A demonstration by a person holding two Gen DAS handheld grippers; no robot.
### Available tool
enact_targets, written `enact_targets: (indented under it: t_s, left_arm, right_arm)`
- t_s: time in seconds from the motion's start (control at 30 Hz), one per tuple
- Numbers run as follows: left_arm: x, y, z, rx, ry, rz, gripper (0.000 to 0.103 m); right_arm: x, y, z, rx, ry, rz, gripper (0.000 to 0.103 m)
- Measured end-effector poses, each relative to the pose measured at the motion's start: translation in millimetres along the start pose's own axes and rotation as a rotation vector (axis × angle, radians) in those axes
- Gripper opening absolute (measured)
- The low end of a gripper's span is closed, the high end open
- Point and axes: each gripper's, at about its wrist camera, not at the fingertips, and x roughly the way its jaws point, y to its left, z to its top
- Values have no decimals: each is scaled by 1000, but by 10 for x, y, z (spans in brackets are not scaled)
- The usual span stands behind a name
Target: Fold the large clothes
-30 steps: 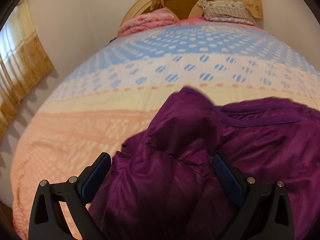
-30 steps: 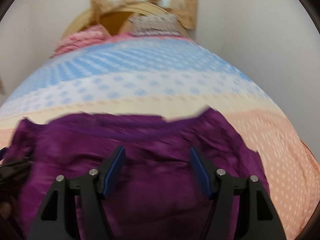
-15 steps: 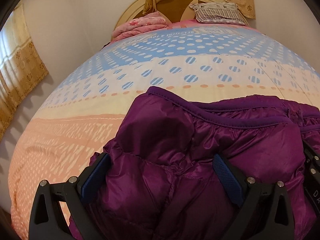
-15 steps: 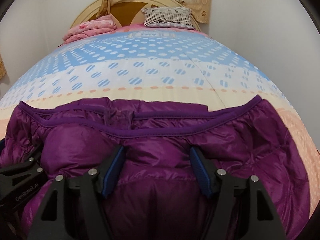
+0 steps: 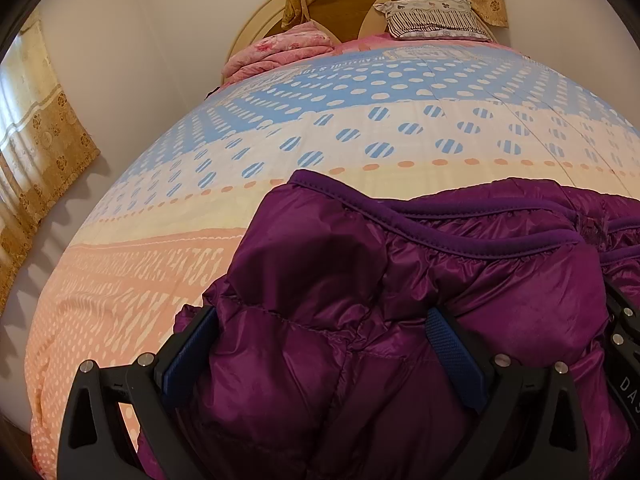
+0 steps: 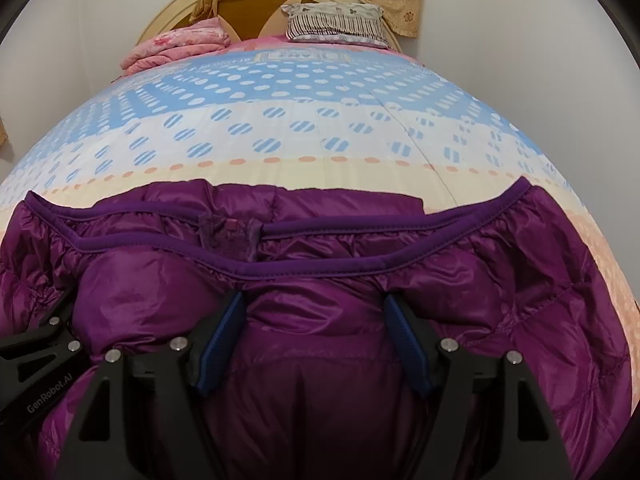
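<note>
Jacket (image 6: 500, 288), purple puffy, lay bunched on near part of bed (image 5: 120, 288), trimmed hem edge facing headboard (image 6: 244, 8).

Left gripper (image 5: 326, 354) spread wide, thick roll of padding bulging between pads; whether pads pressed fabric, could not tell.

Right gripper (image 6: 316, 344) jaws had just been opening, padding between them, pads beside fabric; firm pinch not evident.

Risks, judged: slick shell could slide from wide jaws if lifted; puffy fill could spring back and undo crease; uneven pull between hands could skew hem.
</note>
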Motion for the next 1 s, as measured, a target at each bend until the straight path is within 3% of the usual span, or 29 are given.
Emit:
enact_targets:
  t_s: [0.53,0.7,0.83,0.93,1.0]
  left_arm:
    - [-12,4,-9,-2,6,2,102]
    - [-80,40,3,10,40,1,102]
    - [-447,218,-138,-42,-1,-93,102]
    - [-616,195,-369,-22,-39,-78,102]
    - [-576,110,-499,-13,-44,-59,102]
  right_arm:
    - [0,17,10,-12,5,-14,76]
    - [-56,-10,23,-17,22,20,76]
    - [-531,-55,-193,-48,-27,49,78]
    - [-737,-79,-430,-49,-77,38,86]
    - [-642,-39,-548,-70,-48,29,87]
